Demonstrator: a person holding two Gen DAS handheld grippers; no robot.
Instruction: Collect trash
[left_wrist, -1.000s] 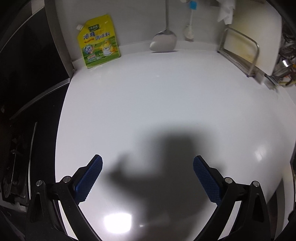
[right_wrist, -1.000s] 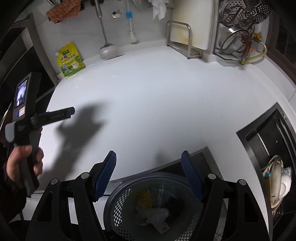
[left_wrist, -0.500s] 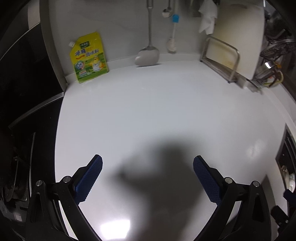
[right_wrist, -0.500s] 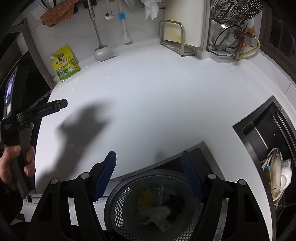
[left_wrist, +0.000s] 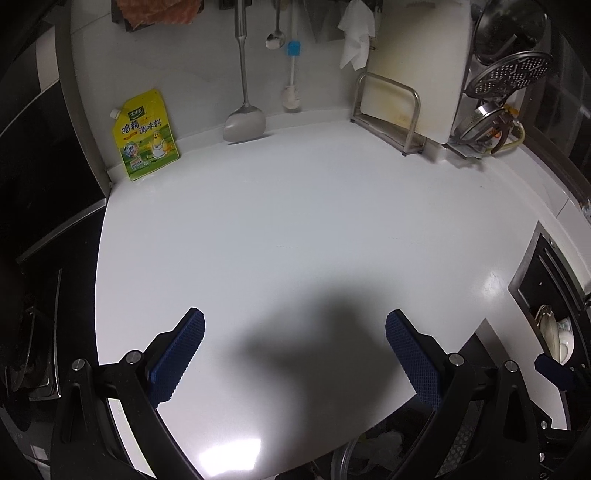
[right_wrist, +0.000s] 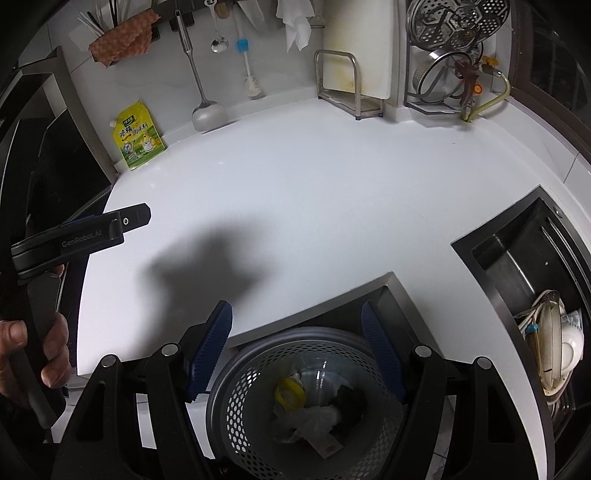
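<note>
Both the left tongs (left_wrist: 294, 334) and the right tongs (right_wrist: 296, 326) stood wide open and empty, the right above the trash-filled basket (right_wrist: 255, 373) at the table's (right_wrist: 332, 192) near edge.

"GenRobot.AI" on left tool (right_wrist: 88, 232); Chinese "鸡精调味料" on yellow pouch (left_wrist: 146, 136).

The counter (left_wrist: 295, 221) lies bare across its middle, open for passage. Obstacles crowd only the far edge: a yellow pouch (left_wrist: 146, 134) far left, a hanging spatula (left_wrist: 243, 122), a metal rack (left_wrist: 391, 114) far right. Near right, a sink (right_wrist: 517, 266).
</note>
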